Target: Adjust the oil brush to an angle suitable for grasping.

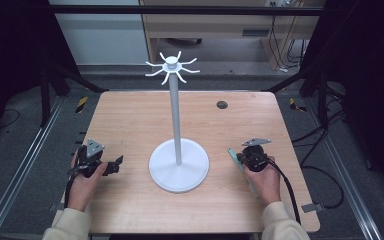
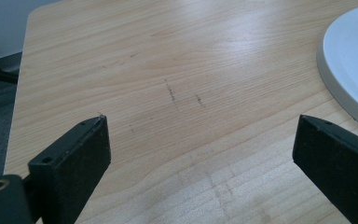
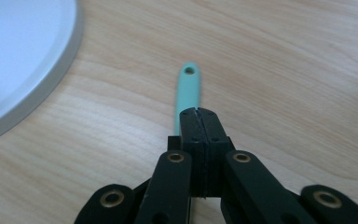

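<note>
A white stand [image 1: 176, 115] rises from a round base [image 1: 179, 172] at the table's middle, with several curved hooks [image 1: 172, 67] at its top. My right gripper [image 1: 238, 159] is just right of the base, shut on a thin teal handle [image 1: 233, 156]. In the right gripper view the teal handle [image 3: 188, 88] pokes out past the closed tips of the right gripper [image 3: 198, 114] and has a small hole at its far end; the rest of it is hidden. My left gripper [image 1: 114, 166] rests left of the base, open over bare wood, its jaws wide apart around nothing [image 2: 200, 135].
The wooden table [image 1: 130, 115] has a small dark round plug [image 1: 222, 104] near its far edge. The base's white rim shows at the right of the left gripper view [image 2: 349, 60] and at the upper left of the right gripper view [image 3: 23, 56]. Dark frame rails flank the table.
</note>
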The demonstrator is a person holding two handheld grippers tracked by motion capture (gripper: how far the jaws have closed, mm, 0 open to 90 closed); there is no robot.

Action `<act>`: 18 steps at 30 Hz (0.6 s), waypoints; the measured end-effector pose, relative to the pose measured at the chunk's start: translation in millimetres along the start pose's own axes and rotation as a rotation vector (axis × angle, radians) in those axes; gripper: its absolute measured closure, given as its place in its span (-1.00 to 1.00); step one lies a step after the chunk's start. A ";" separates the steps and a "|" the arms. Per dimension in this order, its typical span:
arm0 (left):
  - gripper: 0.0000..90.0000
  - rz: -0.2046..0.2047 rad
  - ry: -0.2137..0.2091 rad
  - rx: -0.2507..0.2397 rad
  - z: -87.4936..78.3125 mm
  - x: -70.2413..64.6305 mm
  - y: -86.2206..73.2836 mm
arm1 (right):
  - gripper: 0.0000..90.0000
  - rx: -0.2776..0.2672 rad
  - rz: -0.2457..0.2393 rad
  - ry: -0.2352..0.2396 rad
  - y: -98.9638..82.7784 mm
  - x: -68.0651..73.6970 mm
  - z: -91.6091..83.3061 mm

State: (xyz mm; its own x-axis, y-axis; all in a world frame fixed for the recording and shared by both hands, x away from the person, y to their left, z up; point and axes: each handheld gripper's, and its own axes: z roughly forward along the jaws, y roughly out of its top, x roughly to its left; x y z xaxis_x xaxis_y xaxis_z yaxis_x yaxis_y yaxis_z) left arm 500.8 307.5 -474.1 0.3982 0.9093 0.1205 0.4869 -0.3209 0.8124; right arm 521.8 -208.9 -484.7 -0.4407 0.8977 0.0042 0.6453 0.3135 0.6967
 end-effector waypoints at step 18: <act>-0.92 0.005 0.001 0.003 0.3 -1.1 0.1 | 1.00 0.042 -0.076 0.087 -1.5 12.3 5.1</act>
State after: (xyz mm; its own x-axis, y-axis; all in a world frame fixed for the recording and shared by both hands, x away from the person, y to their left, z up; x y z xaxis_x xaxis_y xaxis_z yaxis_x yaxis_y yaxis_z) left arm 500.6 306.4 -474.3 0.4000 0.9079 0.1252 0.4875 -0.3265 0.8098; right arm 518.5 -196.7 -489.4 -0.5407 0.8410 0.0161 0.6327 0.3940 0.6666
